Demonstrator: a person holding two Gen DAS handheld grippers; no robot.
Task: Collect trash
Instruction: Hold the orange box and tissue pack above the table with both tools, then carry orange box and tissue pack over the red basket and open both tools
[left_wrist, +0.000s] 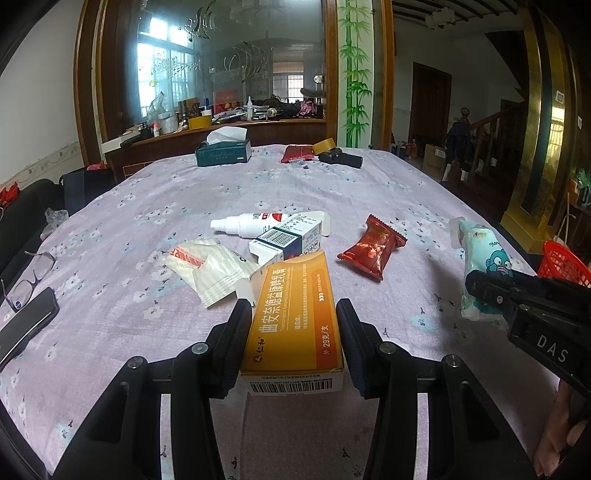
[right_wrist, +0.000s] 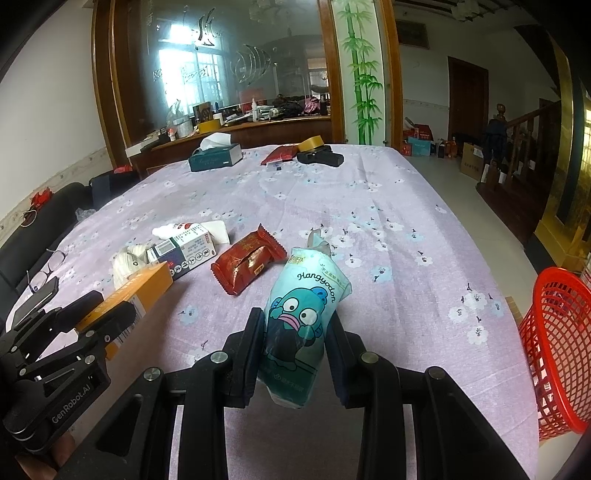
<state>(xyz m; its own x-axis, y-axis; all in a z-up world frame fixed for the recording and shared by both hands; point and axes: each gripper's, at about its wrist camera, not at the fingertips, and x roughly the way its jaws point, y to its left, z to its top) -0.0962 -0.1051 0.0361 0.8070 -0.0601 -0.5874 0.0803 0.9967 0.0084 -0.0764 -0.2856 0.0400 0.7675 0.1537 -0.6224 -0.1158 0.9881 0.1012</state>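
My left gripper (left_wrist: 293, 314) is shut on an orange medicine box (left_wrist: 295, 317), held above the purple tablecloth (left_wrist: 147, 192); the box also shows in the right wrist view (right_wrist: 129, 291). My right gripper (right_wrist: 295, 325) is shut on a light-blue cartoon tissue pack (right_wrist: 301, 317), also seen in the left wrist view (left_wrist: 484, 258). On the table lie a red snack wrapper (left_wrist: 373, 245), a white and blue carton (left_wrist: 288, 240), a white spray bottle (left_wrist: 251, 221) and a crumpled white packet (left_wrist: 210, 269). A red mesh basket (right_wrist: 561, 350) stands off the table's right edge.
Glasses (left_wrist: 29, 277) and a dark phone (left_wrist: 26, 328) lie at the left edge. At the far end are a green tissue box (left_wrist: 223, 151), a red pouch (left_wrist: 295, 153), a tape roll (left_wrist: 323, 146) and a black object (left_wrist: 341, 158). A black sofa (right_wrist: 55, 206) is left.
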